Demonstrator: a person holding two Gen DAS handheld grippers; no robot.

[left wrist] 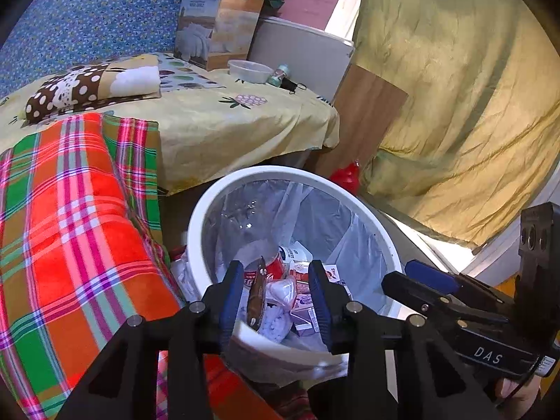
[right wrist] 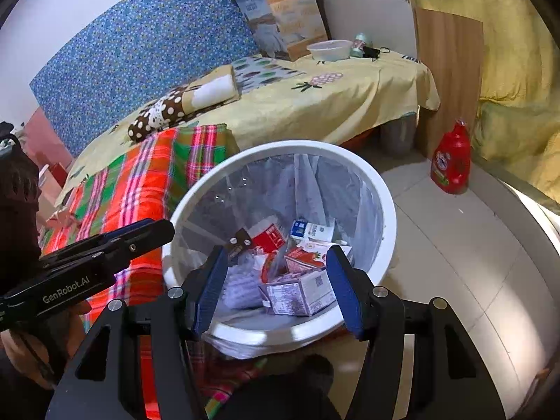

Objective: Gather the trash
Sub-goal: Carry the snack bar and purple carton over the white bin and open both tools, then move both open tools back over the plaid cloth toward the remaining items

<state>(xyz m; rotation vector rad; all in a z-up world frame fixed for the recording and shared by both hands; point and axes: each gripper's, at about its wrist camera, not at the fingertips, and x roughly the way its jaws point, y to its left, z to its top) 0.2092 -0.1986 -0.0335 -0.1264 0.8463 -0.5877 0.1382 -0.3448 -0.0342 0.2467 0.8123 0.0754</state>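
Blanket first: plaid blanket (left wrist: 70,227) lies just left of the left tongs (left wrist: 274,276), draped close to the bin rim, so we keep the drop clear of that side.

Left tongs hang over the near edge of the white bin (left wrist: 196,217), jaws abt half open, pads pressing on nothing. A brown wrapper (left wrist: 256,294) shows betw the pads in the left wrist view. In the right wrist view it sits out past the left tongs' tips, over the liner, so we judge it let go and not gripped. Whether it's mid-fall or already lying on the pile, can't tell.

Doing the step well, as we see it:
- Hold the left tongs over the bin mouth, jaws apart, till the wrapper is clearly w/ the cartons and red can (left wrist: 271,269) below the tips.
- No sideways swing while low, since the right tongs are just beside, to the right.
- Lift straight out so the pads don't snag the thin liner.

Right tongs (right wrist: 278,255) also point into the bin from the near rim, jaws wide and empty. Trash already lies under both. A red bottle (right wrist: 451,161) stands on the floor well off to their right. We can't say it's trash.
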